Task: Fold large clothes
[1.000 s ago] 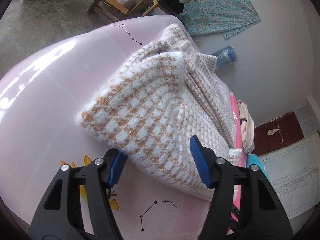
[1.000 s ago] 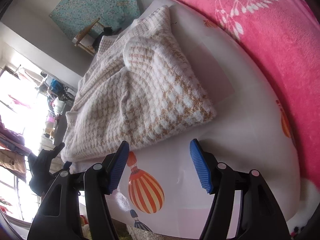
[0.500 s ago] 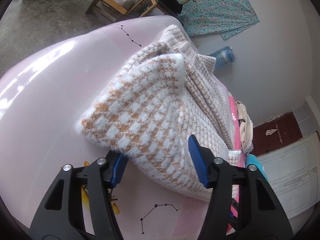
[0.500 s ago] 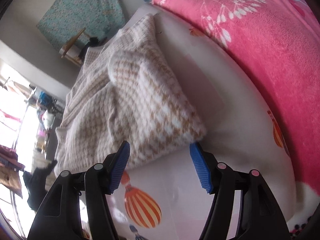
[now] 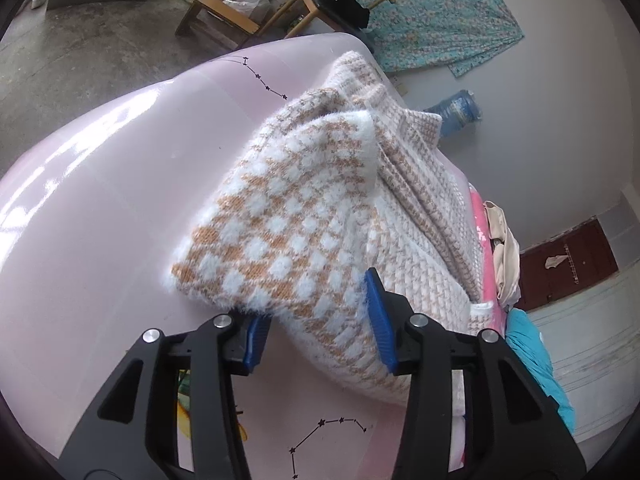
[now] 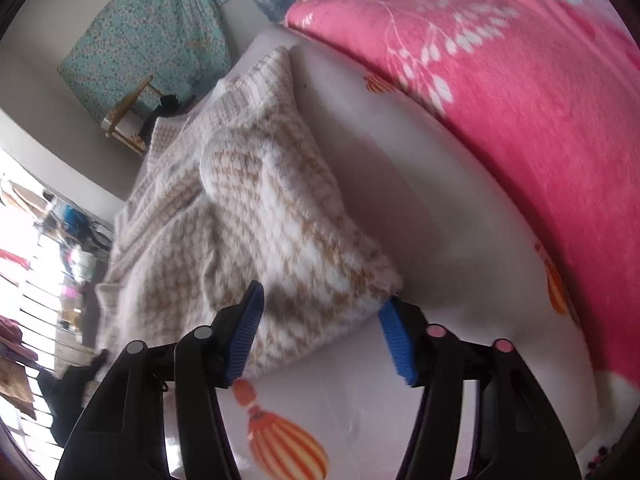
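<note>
Left tool [image 5: 316,326]: open, straddling the sweater's [image 5: 304,216] near hem.
Right tool [image 6: 320,330]: open astride the corner.
Tip: pinch all layers squarely.

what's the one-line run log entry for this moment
step: grasp sweater edge | left gripper: open, straddling sweater | right gripper: open, straddling sweater | surface: bed sheet

1. The sweater [image 5: 304,216] is white with a tan houndstooth check.
2. The bed sheet [image 5: 100,200] is pale pink with black constellation lines and orange-striped balloons.
3. The blanket [image 6: 520,92] is hot pink with white sprigs.
4. Each tool, left tool [image 5: 316,334] and right tool [image 6: 320,334], is black with blue pads.
</note>
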Available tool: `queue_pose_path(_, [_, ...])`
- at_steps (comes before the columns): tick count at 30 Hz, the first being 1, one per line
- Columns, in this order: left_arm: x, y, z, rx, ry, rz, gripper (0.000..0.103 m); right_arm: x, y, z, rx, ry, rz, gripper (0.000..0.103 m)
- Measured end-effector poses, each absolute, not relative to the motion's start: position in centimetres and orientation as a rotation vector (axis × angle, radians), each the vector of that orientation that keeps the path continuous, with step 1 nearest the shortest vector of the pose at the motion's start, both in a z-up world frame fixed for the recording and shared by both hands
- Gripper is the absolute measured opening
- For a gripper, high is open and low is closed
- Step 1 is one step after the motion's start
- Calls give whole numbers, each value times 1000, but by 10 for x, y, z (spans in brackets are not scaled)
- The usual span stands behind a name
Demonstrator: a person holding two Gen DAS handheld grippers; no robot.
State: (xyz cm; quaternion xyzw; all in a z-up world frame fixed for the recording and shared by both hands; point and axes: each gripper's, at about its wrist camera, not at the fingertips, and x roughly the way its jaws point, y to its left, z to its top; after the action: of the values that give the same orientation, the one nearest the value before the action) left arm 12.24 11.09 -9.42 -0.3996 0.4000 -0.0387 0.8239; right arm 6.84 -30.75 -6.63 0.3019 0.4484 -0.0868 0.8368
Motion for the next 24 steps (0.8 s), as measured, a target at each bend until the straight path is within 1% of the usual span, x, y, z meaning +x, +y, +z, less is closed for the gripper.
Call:
queue_pose_path(1, [123,109,-93,-830,851,-67,38,69,-306,-66,616,946,-194,41])
queue_pose_path(2, [125,105,-92,-792,855,-42,30,72,-305,-67,602,944,-197,36])
queue_pose_path(4, [125,101,-89,-723,854,-30,20,74,-302,-65,583,938,-187,19])
queue_pose_path(5, [124,94,-82,-646,841,-29,14,73,-300,-60,572,925,-168,16])
queue_pose_path(6, [121,89,-74,-581,823,-28,11,74,-299,-56,560,916,-161,13])
queue_pose_path(7, [119,86,-68,-543,807,-26,10,72,-297,-50,550,902,-154,12])
queue_pose_path(8, [113,80,-55,-477,771,-26,9,70,-298,-42,555,880,-139,12])
queue_pose_path(12, [96,75,-20,-393,690,-41,8,60,-303,-17,568,819,-85,9])
queue_pose_path(16, [80,77,-2,-390,691,-68,8,46,-303,0,555,807,-49,9])
queue_pose_path(18, [71,84,-2,-414,725,-84,8,34,-309,2,592,827,-27,9])
queue_pose_path(21, [55,96,-14,-442,798,-89,9,16,-314,-12,634,877,-21,10])
queue_pose_path(22, [52,101,-25,-456,828,-103,11,14,-316,-21,645,902,-16,13])
queue_pose_path(23, [53,106,-38,-464,866,-109,17,14,-320,-36,652,960,-27,16])
queue_pose_path(24, [54,111,-50,-470,913,-100,20,13,-323,-44,665,990,-31,21])
